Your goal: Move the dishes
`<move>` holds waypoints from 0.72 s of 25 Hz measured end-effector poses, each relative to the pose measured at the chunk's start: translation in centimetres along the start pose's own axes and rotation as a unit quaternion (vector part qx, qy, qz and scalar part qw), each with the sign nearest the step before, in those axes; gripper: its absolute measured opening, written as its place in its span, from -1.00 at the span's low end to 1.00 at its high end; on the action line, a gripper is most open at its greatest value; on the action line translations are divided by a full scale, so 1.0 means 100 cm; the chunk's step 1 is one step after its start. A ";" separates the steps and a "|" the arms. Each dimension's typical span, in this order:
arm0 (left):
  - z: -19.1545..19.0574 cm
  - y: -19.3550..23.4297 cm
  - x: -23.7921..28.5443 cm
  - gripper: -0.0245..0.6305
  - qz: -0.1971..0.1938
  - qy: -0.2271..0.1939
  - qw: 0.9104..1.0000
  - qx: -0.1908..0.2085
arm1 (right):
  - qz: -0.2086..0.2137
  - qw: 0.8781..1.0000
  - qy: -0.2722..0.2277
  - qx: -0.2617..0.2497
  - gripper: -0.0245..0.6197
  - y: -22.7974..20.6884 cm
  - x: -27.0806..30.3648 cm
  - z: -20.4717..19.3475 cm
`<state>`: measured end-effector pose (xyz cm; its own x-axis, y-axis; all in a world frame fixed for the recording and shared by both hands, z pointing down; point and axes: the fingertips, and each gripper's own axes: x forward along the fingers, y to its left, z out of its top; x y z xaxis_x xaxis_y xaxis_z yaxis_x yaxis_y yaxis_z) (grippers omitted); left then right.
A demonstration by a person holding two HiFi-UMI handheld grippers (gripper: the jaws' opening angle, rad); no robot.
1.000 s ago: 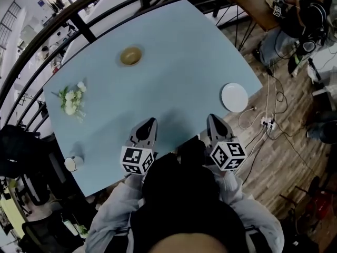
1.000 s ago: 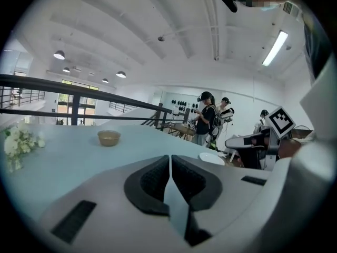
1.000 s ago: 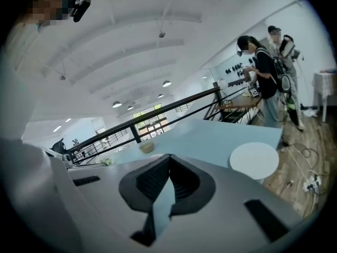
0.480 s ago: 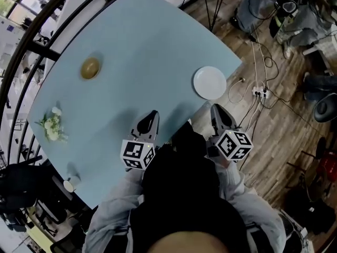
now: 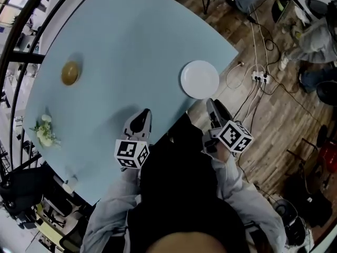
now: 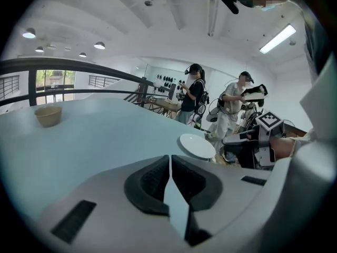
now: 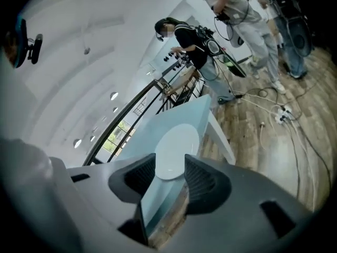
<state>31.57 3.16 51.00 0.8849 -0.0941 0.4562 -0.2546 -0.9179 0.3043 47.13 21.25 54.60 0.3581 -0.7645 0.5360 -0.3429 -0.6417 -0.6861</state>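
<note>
A white plate [image 5: 199, 79] lies near the right edge of the light blue table [image 5: 131, 46]. Far across the table stands a tan bowl [image 5: 69, 73], which the left gripper view shows at its left [image 6: 48, 115]. My right gripper [image 5: 210, 102] hovers just short of the plate, off the table's edge. Its jaws have just been opening and stand open, empty, with the plate [image 7: 176, 152] framed ahead between them. My left gripper [image 5: 143, 112] is over the table's near edge, shut and empty [image 6: 170, 158], with the plate [image 6: 197, 145] ahead to its right.
A small bunch of white flowers [image 5: 45, 132] lies at the table's left side. A black railing [image 5: 21, 57] runs behind the table. Cables and a power strip [image 5: 259, 78] lie on the wooden floor to the right. People [image 6: 231, 109] stand beyond the table.
Both grippers have shifted toward the plate's side of the table. The right gripper has rolled and now sits just below the plate. The plate appears nearer the middle of the head view.
</note>
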 end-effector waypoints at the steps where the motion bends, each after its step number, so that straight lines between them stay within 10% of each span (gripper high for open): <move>1: -0.002 0.002 0.004 -0.84 0.006 0.004 1.000 -0.003 | 0.001 1.000 0.005 0.013 -0.36 -0.005 0.005 0.001; 18: -0.015 0.003 0.030 -0.84 0.060 0.036 0.996 -0.053 | 0.017 0.992 0.061 0.108 -0.53 -0.046 0.059 0.021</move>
<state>33.57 3.19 53.74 0.8165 -0.1697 0.5518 -0.3998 -0.8558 0.3284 52.63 19.80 59.89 0.2381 -0.7958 0.5568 -0.1533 -0.5969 -0.7875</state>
